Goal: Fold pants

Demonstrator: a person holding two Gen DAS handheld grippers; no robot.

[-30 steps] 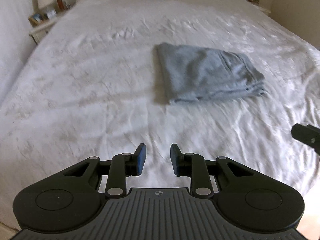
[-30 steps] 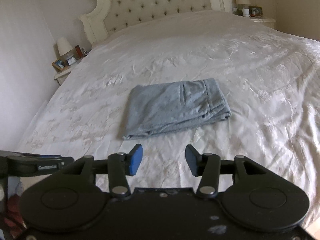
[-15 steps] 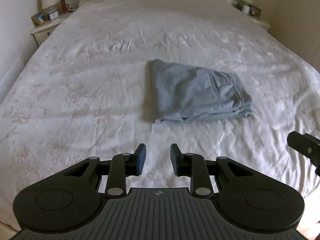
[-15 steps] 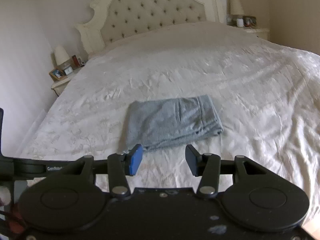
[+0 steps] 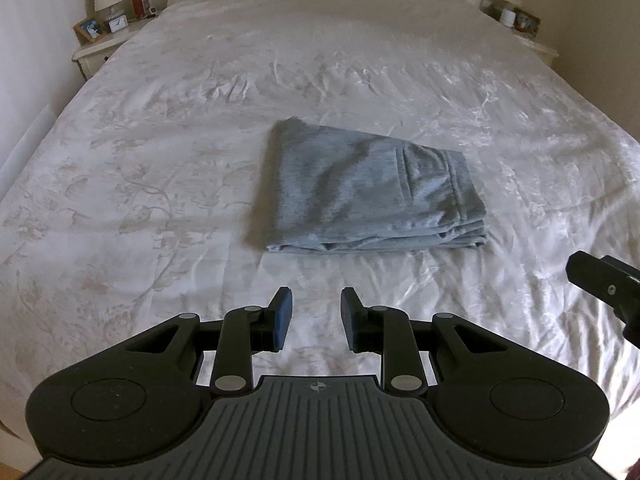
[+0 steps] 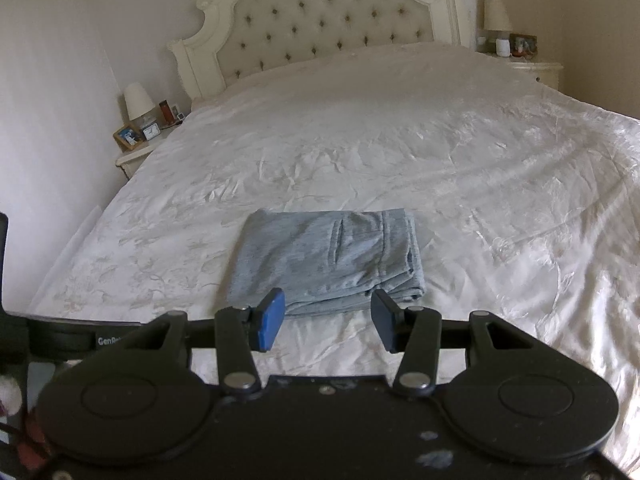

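The grey pants (image 5: 368, 192) lie folded into a compact rectangle in the middle of the white bedspread (image 5: 160, 168), layered edges towards me. My left gripper (image 5: 314, 324) hovers over the near part of the bed, well short of the pants, open with a narrow gap and nothing between its blue pads. In the right wrist view the pants (image 6: 328, 260) sit just beyond my right gripper (image 6: 328, 320), which is open wider and holds nothing. The right gripper's black tip (image 5: 604, 280) shows at the right edge of the left wrist view.
A tufted cream headboard (image 6: 328, 24) stands at the far end of the bed. The left nightstand (image 6: 140, 148) carries a lamp, a clock and a photo frame. The right nightstand (image 6: 528, 66) holds another lamp and small items. Walls close in on both sides.
Both grippers have drawn back from the pants and risen, so the pants look farther off and the headboard has come into view. The pants have not moved. Neither gripper's gap has changed.
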